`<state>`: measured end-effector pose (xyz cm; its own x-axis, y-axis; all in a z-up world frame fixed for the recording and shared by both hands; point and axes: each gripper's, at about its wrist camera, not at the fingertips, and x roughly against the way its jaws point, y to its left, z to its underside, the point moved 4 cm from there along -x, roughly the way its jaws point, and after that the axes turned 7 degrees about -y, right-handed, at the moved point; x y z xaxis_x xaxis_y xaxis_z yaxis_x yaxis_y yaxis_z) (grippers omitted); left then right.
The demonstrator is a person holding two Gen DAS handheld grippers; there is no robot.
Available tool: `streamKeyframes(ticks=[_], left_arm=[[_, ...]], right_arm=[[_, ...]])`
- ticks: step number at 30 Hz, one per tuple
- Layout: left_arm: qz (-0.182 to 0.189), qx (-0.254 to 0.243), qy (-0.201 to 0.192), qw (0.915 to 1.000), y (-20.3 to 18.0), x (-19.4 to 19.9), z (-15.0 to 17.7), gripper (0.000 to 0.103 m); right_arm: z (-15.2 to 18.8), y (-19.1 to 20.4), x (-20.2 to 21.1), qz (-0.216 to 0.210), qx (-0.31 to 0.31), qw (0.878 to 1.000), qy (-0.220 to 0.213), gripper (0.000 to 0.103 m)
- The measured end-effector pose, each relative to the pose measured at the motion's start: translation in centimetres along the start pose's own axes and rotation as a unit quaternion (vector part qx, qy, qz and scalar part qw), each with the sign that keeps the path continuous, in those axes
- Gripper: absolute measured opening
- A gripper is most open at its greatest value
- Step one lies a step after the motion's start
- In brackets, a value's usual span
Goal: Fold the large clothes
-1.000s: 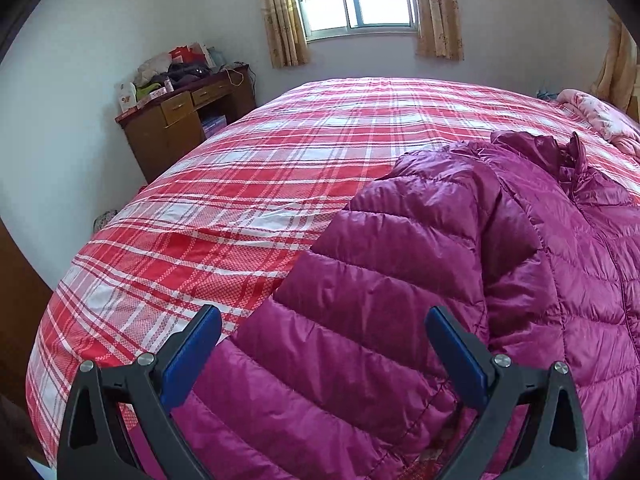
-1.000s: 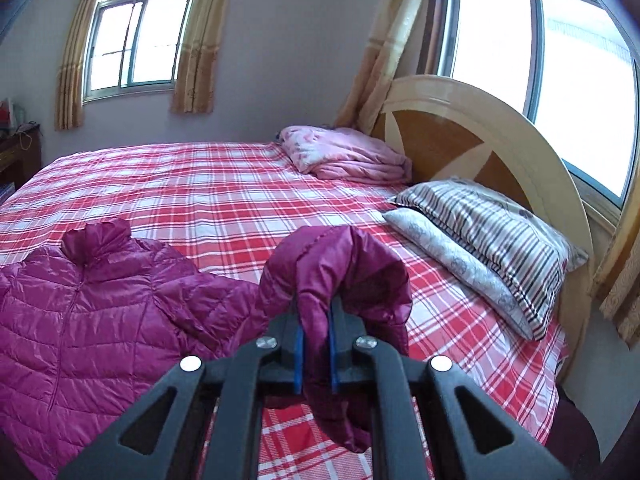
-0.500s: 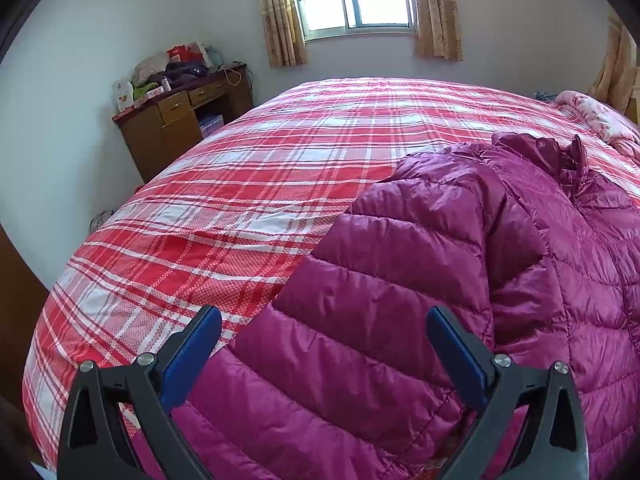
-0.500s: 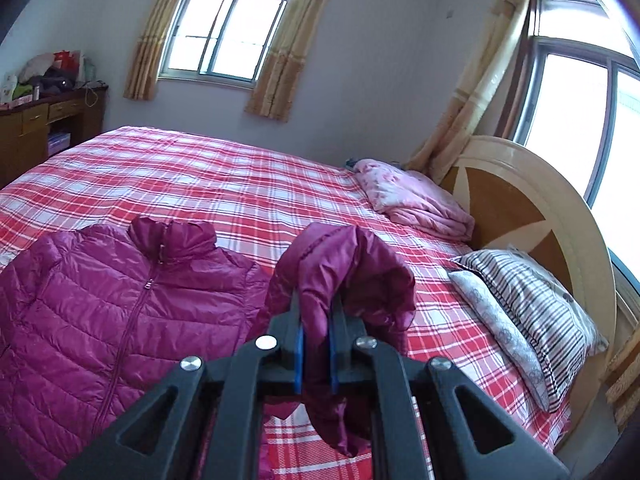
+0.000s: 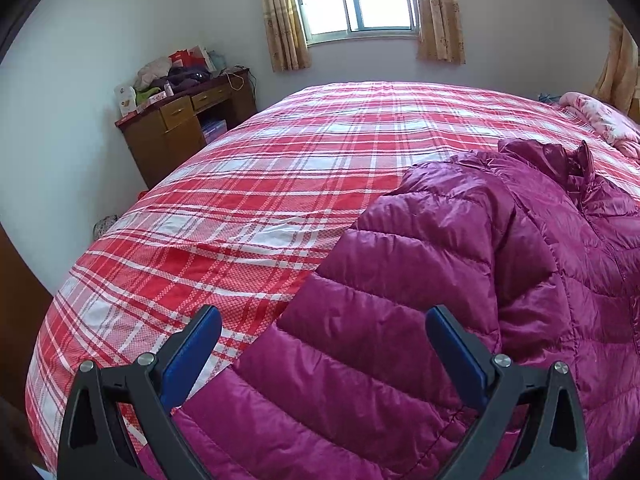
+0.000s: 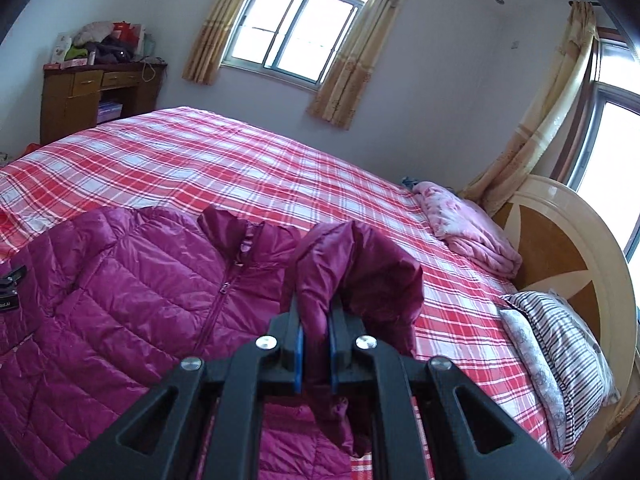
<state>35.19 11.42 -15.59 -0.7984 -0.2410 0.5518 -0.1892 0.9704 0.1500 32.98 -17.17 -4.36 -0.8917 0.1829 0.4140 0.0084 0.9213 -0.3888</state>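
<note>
A magenta quilted puffer jacket [image 6: 132, 300] lies front up, zipped, on a red plaid bed [image 6: 240, 168]. My right gripper [image 6: 315, 320] is shut on the jacket's right sleeve [image 6: 360, 264] and holds it lifted above the jacket body. In the left wrist view the jacket [image 5: 420, 300] fills the lower right, its other sleeve lying flat toward me. My left gripper [image 5: 322, 344] is open and empty, its jaws wide apart just above that sleeve. The left gripper's body shows at the left edge of the right wrist view [image 6: 10, 288].
A folded pink blanket [image 6: 468, 236] and two pillows [image 6: 560, 364] lie by the round wooden headboard [image 6: 568, 264]. A wooden dresser [image 5: 184, 128] piled with items stands by the far wall. Curtained windows [image 6: 292, 36] are behind the bed.
My right gripper has swung left and over the jacket body, carrying the sleeve with it. My left gripper has barely moved and stays open.
</note>
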Motion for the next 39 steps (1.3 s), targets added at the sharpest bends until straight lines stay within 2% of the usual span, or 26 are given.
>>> streamKeyframes(ticks=[15,18,20,21,22,24,26,31,32,34,36,39], left_arm=[[-0.011,-0.009,0.007,0.9999,0.2,-0.2,0.5,0.102],[-0.015,-0.014,0.008,0.9998,0.1,-0.2,0.5,0.102],[-0.017,-0.018,0.008,0.9997,0.1,-0.1,0.4,0.102],[-0.019,-0.020,0.006,0.9996,0.2,0.0,0.4,0.102],[-0.022,-0.022,0.004,0.9995,0.3,0.1,0.2,0.102],[-0.029,-0.025,0.001,0.9993,0.7,0.3,-0.2,0.102],[-0.035,-0.020,-0.001,0.9992,1.2,0.4,-0.7,0.102],[-0.036,-0.017,-0.013,0.9991,0.8,1.1,-2.2,0.102],[-0.031,-0.018,-0.015,0.9992,0.3,1.4,-2.4,0.102],[-0.019,-0.025,-0.019,0.9993,-1.2,1.9,-2.9,0.102],[-0.004,-0.039,-0.023,0.9989,-3.1,2.6,-3.3,0.102],[0.030,-0.058,-0.029,0.9975,-6.3,3.6,-4.0,0.102]], right_arm=[[4.2,11.2,-4.9,-0.089,-0.009,0.995,0.044,0.011],[4.9,12.5,-5.5,-0.135,-0.033,0.989,0.059,0.018],[5.1,13.0,-4.8,-0.178,-0.052,0.981,0.058,0.043],[5.0,13.1,-4.0,-0.197,-0.054,0.978,0.048,0.070],[4.8,13.3,-2.9,-0.207,-0.050,0.977,0.029,0.078],[4.4,13.3,-0.7,-0.213,-0.029,0.977,0.004,0.078],[4.2,12.6,1.2,-0.233,-0.034,0.972,-0.008,0.078],[4.2,8.1,3.1,-0.252,-0.113,0.961,-0.025,0.077],[4.3,7.2,2.9,-0.245,-0.129,0.961,-0.024,0.074],[4.7,6.3,1.6,-0.208,-0.137,0.968,-0.004,0.056],[5.4,5.9,-0.5,-0.177,-0.138,0.974,0.033,0.043],[6.6,6.2,-3.5,-0.155,-0.137,0.975,0.076,0.037]])
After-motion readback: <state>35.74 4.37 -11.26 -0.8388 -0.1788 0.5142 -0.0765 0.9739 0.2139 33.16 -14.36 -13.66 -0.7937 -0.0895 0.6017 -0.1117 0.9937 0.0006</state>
